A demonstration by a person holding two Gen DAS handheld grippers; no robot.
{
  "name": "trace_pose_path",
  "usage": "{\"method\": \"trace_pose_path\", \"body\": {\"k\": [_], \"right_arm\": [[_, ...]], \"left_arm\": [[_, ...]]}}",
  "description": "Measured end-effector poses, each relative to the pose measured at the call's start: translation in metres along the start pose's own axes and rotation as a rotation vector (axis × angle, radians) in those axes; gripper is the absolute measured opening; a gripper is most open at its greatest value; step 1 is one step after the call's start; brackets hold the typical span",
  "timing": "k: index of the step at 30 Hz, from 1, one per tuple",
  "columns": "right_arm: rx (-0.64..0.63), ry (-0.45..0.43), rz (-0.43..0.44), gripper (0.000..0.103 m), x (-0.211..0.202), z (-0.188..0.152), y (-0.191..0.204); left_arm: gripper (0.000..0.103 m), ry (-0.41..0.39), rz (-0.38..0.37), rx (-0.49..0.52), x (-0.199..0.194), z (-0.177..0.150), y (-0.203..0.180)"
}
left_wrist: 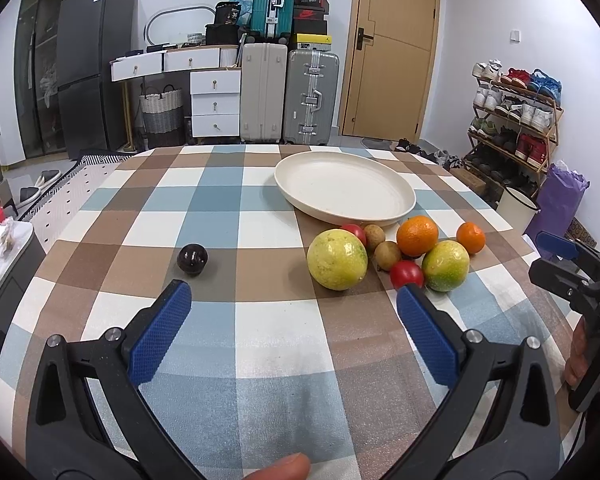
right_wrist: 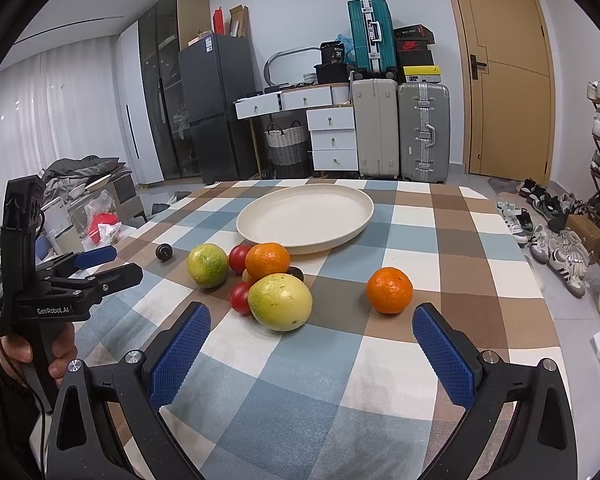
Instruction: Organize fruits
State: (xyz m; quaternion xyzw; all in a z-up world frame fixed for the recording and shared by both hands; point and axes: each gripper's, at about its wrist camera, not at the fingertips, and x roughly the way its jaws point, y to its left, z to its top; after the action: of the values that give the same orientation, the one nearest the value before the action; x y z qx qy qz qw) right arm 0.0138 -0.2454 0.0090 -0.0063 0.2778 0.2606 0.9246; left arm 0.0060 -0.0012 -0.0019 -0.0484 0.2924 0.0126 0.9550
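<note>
A cream plate [left_wrist: 344,188] [right_wrist: 306,216] lies empty on the checked tablecloth. In front of it is a cluster of fruit: a yellow-green citrus [left_wrist: 337,259] [right_wrist: 280,302], a green-yellow citrus [left_wrist: 445,266] [right_wrist: 207,265], a large orange [left_wrist: 417,235] [right_wrist: 267,261], a small orange [left_wrist: 470,237] [right_wrist: 389,290], two red tomatoes [left_wrist: 407,274] [right_wrist: 241,298] and brown longans [left_wrist: 387,255]. A dark plum [left_wrist: 192,259] [right_wrist: 164,252] lies apart to the left. My left gripper [left_wrist: 294,292] is open and empty, hovering short of the fruit. My right gripper [right_wrist: 311,314] is open and empty, near the yellow-green citrus.
The table [left_wrist: 260,328] carries a blue, brown and white cloth. Suitcases [left_wrist: 290,96], a white drawer unit [left_wrist: 215,102] and a door [left_wrist: 392,48] stand behind. A shoe rack [left_wrist: 516,120] is at the right. Clutter lies on the floor at the left [right_wrist: 100,220].
</note>
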Motion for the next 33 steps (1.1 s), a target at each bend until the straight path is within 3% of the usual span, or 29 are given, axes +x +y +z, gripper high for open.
{"method": "trace_pose_path", "body": {"k": [33], "right_arm": [[0.008,-0.002,-0.034,0.103,-0.0030,0.0018,-0.0004]], "left_arm": [[0.103,-0.006,-0.002,-0.002,-0.0027,0.0044,0.0013]]}}
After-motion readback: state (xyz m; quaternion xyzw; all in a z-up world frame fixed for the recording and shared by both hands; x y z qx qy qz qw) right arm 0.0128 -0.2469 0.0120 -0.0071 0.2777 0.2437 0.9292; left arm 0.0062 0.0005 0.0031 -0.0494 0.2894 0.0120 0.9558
